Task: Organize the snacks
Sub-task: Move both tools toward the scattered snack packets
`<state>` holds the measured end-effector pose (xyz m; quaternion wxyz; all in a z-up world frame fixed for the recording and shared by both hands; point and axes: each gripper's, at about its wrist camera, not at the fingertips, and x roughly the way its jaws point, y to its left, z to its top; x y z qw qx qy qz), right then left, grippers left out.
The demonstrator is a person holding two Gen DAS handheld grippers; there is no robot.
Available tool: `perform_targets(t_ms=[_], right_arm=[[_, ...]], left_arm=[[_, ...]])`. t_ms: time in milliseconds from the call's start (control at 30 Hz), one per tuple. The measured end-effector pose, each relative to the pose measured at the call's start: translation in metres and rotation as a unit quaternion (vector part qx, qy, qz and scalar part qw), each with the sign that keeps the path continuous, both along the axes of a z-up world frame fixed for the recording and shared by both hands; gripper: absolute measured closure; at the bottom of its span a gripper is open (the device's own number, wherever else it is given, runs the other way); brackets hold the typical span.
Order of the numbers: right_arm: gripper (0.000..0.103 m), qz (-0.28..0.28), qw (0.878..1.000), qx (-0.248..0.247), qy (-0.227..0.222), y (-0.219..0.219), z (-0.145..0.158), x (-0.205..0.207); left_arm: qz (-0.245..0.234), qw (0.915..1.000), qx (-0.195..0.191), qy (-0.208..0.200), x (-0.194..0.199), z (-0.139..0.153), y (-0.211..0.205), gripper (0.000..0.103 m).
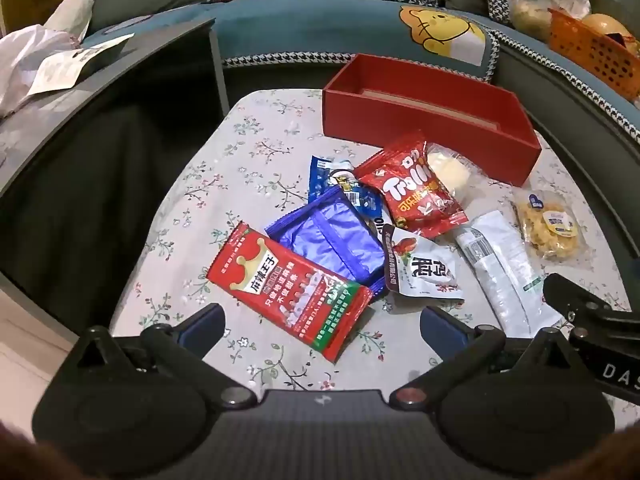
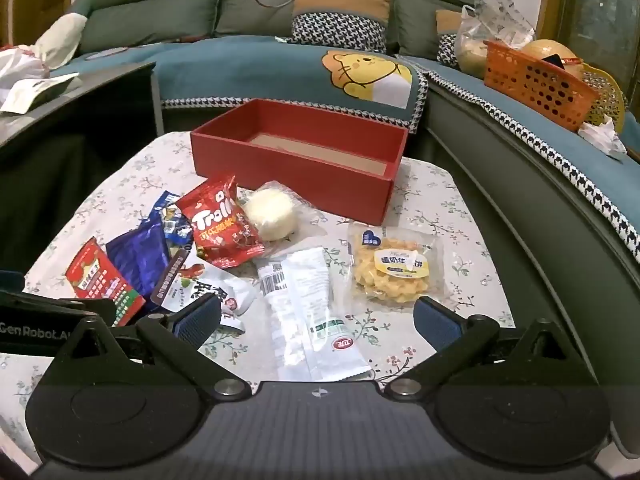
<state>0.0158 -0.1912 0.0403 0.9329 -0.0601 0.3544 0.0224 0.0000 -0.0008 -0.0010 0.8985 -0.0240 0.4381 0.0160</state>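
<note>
An open red box (image 1: 420,120) (image 2: 292,168) stands at the far side of the floral table, with nothing seen inside. Several snack packs lie in front of it: a red Trolli bag (image 1: 412,188) (image 2: 222,226), a round white cake (image 1: 448,170) (image 2: 270,214), a purple pack (image 1: 332,240) (image 2: 138,258), a red spicy-strip pack (image 1: 292,290) (image 2: 102,280), a white date pack (image 1: 420,268) (image 2: 200,286), a long white pack (image 1: 504,276) (image 2: 308,312) and a yellow waffle pack (image 1: 548,228) (image 2: 394,268). My left gripper (image 1: 320,326) is open over the red spicy-strip pack. My right gripper (image 2: 318,320) is open over the long white pack.
A blue-green sofa (image 2: 280,60) wraps around the table's far and right sides. An orange basket (image 2: 536,84) sits on it at the right. A dark side table (image 1: 100,92) with papers stands to the left. The table cloth (image 1: 256,152) is floral.
</note>
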Motion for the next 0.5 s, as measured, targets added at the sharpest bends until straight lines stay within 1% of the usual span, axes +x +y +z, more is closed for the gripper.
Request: perform_targets(t_ms=[167, 200, 333, 500], right_arm=[[0.000, 0.000, 1.000, 0.000, 0.000, 0.0001, -0.0007, -0.0013], [0.000, 0.001, 1.000, 0.000, 0.000, 0.0004, -0.0009, -0.0015], [0.000, 0.002, 1.000, -0.004, 0.004, 0.0055, -0.0028, 0.0007], [0.000, 0.003, 1.000, -0.005, 0.009, 0.0027, -0.0027, 0.0017]], left_arm=[[-0.003, 0.9999, 0.001, 0.013, 0.0027, -0.0058, 0.0015, 0.000], [0.010, 0.9998, -0.002, 0.018, 0.0023, -0.0046, 0.0011, 0.000], [0.017, 0.9991, -0.019, 0.034, 0.0033, -0.0097, 0.0053, 0.000], [0.018, 0.9989, -0.024, 0.037, 0.0038, -0.0098, 0.0057, 0.000]])
